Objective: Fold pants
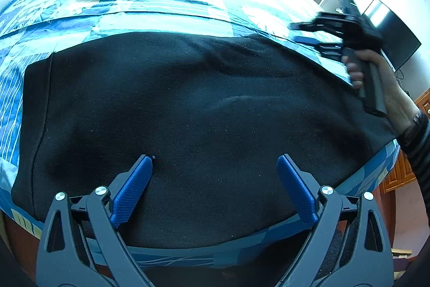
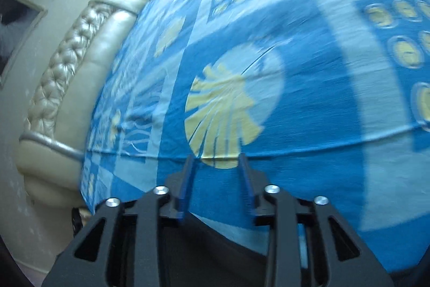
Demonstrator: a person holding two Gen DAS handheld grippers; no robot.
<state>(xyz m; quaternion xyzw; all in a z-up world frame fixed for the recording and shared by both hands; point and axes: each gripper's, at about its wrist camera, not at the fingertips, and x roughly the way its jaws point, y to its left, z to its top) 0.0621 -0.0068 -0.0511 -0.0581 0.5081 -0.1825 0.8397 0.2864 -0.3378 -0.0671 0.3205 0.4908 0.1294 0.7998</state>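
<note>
- Your left gripper jaws wide open, empty, over black fleece pants.
- Your right gripper jaws part-open, empty.
- Risk: grabbing blue patterned bedsheet with pants.

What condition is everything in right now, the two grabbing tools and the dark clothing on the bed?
Black fabric pants: spread flat on the bed, ungripped.
Left tongs: open, above the pants, holding nothing.
Right tongs: open, holding nothing.
Blue patterned bedspread: laid flat.
</note>
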